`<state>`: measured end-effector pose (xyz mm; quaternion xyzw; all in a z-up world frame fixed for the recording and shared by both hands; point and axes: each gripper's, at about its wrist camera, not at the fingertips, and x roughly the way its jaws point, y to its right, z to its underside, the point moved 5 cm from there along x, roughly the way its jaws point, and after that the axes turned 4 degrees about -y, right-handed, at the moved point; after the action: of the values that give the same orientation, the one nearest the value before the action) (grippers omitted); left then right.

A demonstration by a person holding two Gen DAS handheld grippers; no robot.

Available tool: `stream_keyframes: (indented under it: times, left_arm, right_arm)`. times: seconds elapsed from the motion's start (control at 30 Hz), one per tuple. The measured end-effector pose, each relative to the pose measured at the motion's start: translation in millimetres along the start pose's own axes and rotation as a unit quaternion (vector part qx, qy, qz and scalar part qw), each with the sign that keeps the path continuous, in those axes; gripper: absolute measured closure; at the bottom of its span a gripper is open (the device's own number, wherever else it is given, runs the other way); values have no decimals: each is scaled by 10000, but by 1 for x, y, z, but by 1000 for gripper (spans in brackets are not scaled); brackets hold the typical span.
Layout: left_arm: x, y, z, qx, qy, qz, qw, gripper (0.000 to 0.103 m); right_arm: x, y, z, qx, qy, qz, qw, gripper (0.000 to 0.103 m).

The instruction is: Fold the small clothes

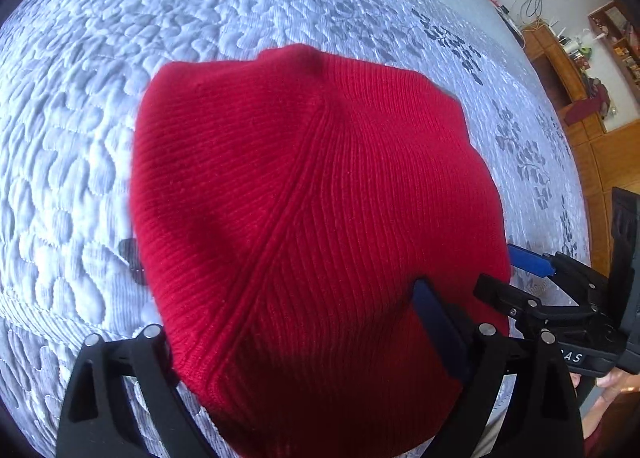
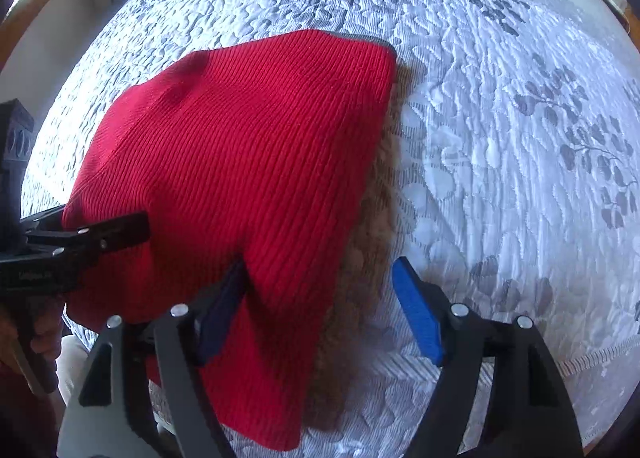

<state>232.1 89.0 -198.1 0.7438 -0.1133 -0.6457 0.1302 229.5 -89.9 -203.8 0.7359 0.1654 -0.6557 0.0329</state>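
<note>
Two grippers work one red knit beanie (image 1: 304, 217) on a bed w/ a pale quilted, leaf-patterned bedspread (image 1: 80, 137). The hat lies mostly flat on the quilt, near the bed's front edge, its diagonal crown seam running across the top side.

Left gripper (image 2: 86, 234), seen from the right wrist view: its dark fingers look pinched together on the hat's near-left edge, so I judge it clenched on the fabric, tho the far finger is partly hidden under the knit. In its own view, one dark pad pokes up thru the fabric & the other finger isn't visible.

Right gripper (image 2: 320, 306): released, jaws spread wide. One finger sits under or against the hat's near edge; the bright blue pad (image 2: 418, 310) rests apart from the hat, over bare quilt.

Step in hand, by my read: taking hold of the near edge to start a fold; no fold made yet. Next move prob. needs the right gripper to close on its side of the hem, then both lift & carry that edge over toward the far side, keeping it even so the knit doesn't bunch.
</note>
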Motion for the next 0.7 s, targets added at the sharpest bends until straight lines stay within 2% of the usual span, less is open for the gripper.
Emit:
stream_keyframes:
  times: [0.07, 0.27, 0.33, 0.37, 0.4, 0.7]
  left_arm:
    - [0, 3, 0, 76, 47, -80, 9999, 12]
    - [-1, 11, -2, 189, 137, -142, 9996, 38]
    - [-2, 14, -2, 237, 151, -152, 9995, 52]
    - [-3, 17, -1, 292, 170, -210, 9992, 54]
    - [-4, 19, -1, 333, 194, -251, 9989, 57]
    - [-13, 25, 8, 404, 404, -445, 9974, 63]
  right_arm:
    - [3, 0, -2, -3, -9, -37, 10000, 28]
    - [11, -2, -5, -58, -33, -222, 9997, 30]
    - [12, -3, -4, -71, -54, -480, 9988, 50]
    - [12, -5, -3, -62, -105, -737, 9972, 57]
    - [11, -4, -3, -20, -125, -833, 9964, 60]
    - [4, -9, -1, -266, 16, -741, 9969, 65]
